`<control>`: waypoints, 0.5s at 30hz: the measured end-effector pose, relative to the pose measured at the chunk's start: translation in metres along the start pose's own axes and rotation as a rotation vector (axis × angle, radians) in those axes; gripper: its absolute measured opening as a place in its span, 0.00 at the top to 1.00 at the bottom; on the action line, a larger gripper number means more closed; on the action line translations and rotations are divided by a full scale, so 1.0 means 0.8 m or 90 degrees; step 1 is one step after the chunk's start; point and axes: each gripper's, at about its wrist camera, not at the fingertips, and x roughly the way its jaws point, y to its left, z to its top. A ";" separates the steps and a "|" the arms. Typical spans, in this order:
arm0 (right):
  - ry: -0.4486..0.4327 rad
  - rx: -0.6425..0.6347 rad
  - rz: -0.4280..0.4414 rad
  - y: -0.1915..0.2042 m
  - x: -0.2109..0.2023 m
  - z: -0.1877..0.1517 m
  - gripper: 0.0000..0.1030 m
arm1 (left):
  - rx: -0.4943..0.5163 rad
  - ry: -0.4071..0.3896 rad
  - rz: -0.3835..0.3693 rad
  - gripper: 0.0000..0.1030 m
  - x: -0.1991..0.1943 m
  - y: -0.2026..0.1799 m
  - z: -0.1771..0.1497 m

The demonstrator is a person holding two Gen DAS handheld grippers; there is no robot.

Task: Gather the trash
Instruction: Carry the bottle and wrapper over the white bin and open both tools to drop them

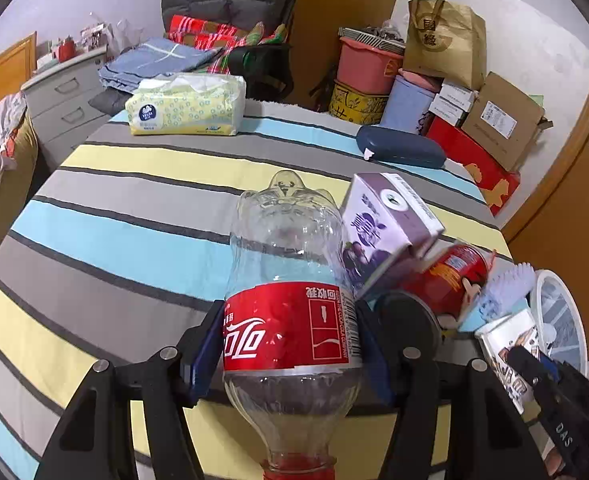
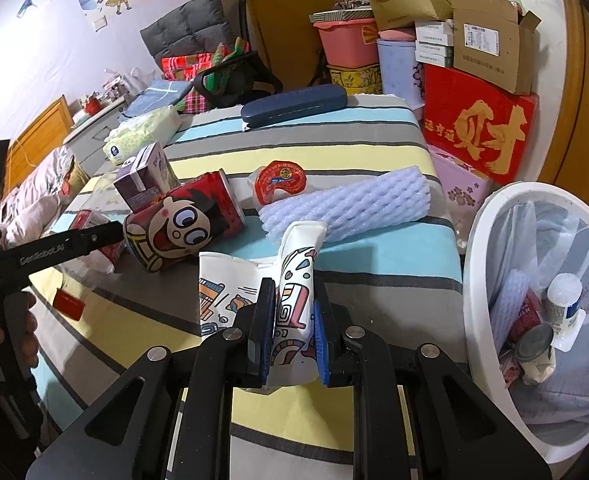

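At the near edge of the striped tabletop (image 1: pixel 106 216), the left gripper (image 1: pixel 288 344) has its jaws clamped on one clear cola bottle (image 1: pixel 290 280) by its red label; the cap is cut off at the frame's bottom. The right gripper (image 2: pixel 294 328) has its jaws clenched on one crumpled printed paper cup (image 2: pixel 290 280), whose lower end is hidden. One purple carton (image 1: pixel 382 228) and one red cartoon can (image 2: pixel 190 224) lie nearby. Only the right wrist view shows the one foam net sleeve (image 2: pixel 354 208) fully and inside the white bin (image 2: pixel 490 216) beside the tabletop, its contents jumbled, hard to count.
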 end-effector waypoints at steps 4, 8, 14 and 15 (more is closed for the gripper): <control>-0.005 0.001 0.003 0.001 -0.004 -0.002 0.83 | 0.007 -0.009 -0.009 0.40 -0.017 -0.002 -0.010; -0.015 0.003 0.003 0.000 -0.012 -0.002 0.83 | 0.020 -0.021 -0.010 0.40 -0.038 -0.006 -0.021; -0.034 0.011 0.002 0.000 -0.028 -0.004 0.83 | 0.044 -0.043 -0.027 0.40 -0.074 -0.020 -0.036; -0.037 0.012 0.001 -0.001 -0.031 -0.005 0.83 | 0.049 -0.047 -0.029 0.40 -0.079 -0.023 -0.038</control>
